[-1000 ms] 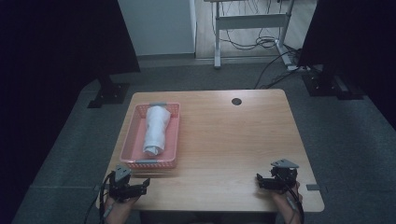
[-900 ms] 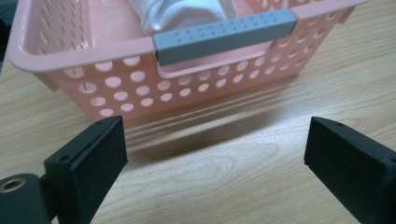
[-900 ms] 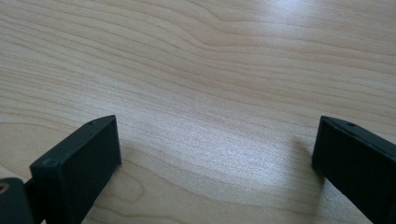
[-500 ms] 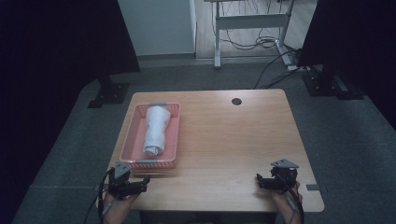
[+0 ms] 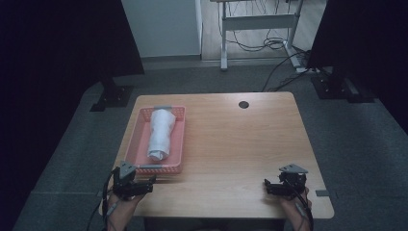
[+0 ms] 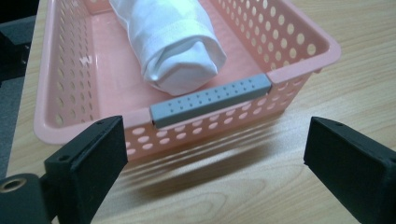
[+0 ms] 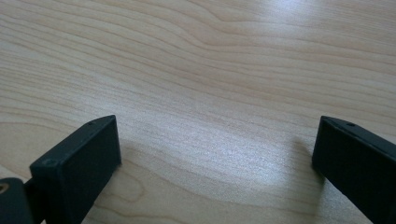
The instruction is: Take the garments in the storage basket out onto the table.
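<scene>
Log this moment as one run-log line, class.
left tool: open, facing pink basket | rolled white cloth: in basket | right tool: open, over bare table

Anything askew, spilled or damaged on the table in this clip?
Nothing stands out. The white cloth roll lies lengthwise inside the pink basket, which sits flat on the table. Both grippers are open and hold nothing.

Wide-spread tool (image 6: pixel 215 154) faces pink basket (image 6: pixel 299 56) holding white roll (image 6: pixel 173 42).

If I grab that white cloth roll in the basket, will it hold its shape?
The white cloth roll looks soft, so it would likely squash and sag. Its folded end may unroll when lifted. It probably weighs little, and the pink basket should stop rolling.
</scene>
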`<move>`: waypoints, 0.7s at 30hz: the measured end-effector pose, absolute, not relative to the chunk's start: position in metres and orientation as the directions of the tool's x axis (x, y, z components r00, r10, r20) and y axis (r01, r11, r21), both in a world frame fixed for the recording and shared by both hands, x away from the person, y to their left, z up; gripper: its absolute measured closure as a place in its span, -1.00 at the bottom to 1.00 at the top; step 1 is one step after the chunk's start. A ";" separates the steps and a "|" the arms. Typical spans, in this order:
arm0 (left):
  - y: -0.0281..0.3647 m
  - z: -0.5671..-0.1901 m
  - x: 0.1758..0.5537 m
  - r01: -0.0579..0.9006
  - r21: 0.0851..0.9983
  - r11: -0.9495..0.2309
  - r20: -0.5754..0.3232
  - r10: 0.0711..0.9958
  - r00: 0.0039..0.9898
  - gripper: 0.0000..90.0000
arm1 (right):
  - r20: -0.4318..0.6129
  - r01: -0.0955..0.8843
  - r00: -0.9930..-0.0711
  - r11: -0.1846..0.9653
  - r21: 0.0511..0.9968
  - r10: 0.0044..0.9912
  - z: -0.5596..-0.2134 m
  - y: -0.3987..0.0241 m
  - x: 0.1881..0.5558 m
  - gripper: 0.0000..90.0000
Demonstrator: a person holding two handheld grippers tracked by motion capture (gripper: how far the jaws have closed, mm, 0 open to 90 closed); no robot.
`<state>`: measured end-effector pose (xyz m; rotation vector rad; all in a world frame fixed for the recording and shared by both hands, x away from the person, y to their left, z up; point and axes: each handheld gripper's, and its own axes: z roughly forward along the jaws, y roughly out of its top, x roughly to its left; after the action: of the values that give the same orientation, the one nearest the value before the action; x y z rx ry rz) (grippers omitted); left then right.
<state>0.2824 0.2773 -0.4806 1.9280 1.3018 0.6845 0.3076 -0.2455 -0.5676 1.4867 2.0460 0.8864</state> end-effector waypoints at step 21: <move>0.273 -0.472 0.307 0.550 0.793 -0.263 0.060 0.931 0.360 -0.87 | 0.007 0.655 -0.315 0.212 0.725 0.949 -0.568 -0.246 0.308 -0.98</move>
<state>0.3069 0.2734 -0.4724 1.9340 1.2840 0.7058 0.3076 -0.2457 -0.5676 1.4843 2.0494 0.8863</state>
